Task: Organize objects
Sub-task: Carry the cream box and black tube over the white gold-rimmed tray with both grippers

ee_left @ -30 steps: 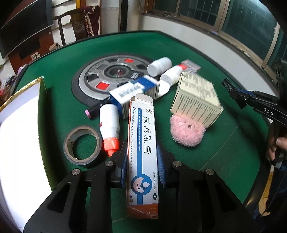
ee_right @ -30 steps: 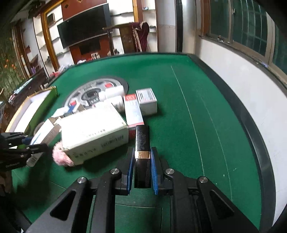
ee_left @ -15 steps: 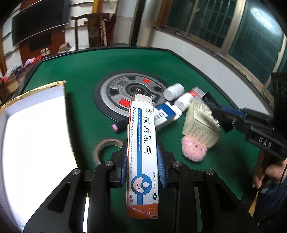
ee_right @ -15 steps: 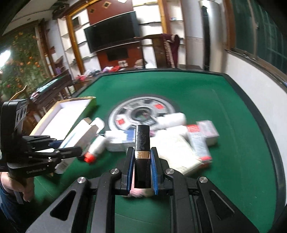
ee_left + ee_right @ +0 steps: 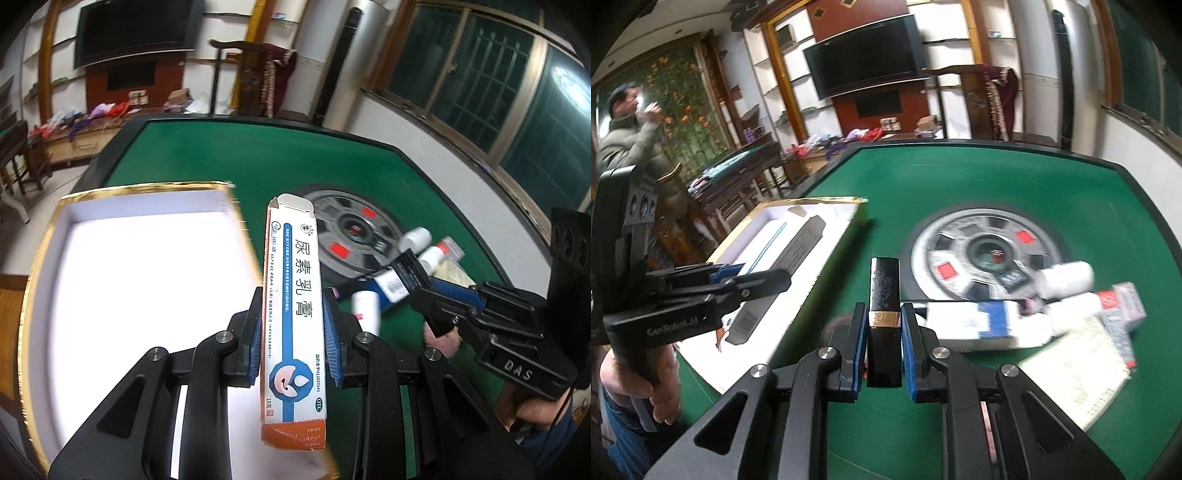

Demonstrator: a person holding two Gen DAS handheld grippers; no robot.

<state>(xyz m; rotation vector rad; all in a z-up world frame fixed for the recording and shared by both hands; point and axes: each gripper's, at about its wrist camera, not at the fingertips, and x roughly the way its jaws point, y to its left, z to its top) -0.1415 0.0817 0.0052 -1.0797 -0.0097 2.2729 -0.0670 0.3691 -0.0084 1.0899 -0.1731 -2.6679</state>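
My left gripper [image 5: 293, 295] is shut on a long white, blue and orange ointment carton [image 5: 295, 332], held lengthwise over the edge of an open white box with a gold rim [image 5: 48, 236]. The right wrist view shows the same carton [image 5: 798, 243] hanging above the box's [image 5: 812, 201] white inside, in the left gripper [image 5: 781, 277]. My right gripper [image 5: 882, 310] is shut on a black tube with a gold band [image 5: 884, 288], above the green felt just right of the box. It also shows as the right gripper [image 5: 410, 271] in the left wrist view.
A grey round disc [image 5: 982, 254] sits in the middle of the green table [image 5: 1034, 192]. Right of it lie white bottles [image 5: 1067, 273], a blue-white carton [image 5: 971, 321], a large cream box [image 5: 1078, 350] and a pink fluffy ball [image 5: 447, 339]. A person [image 5: 624, 125] stands far left.
Both grippers have carried their loads left, away from the pile and toward the white box. The box now fills the left of both views. Neither grip has changed.
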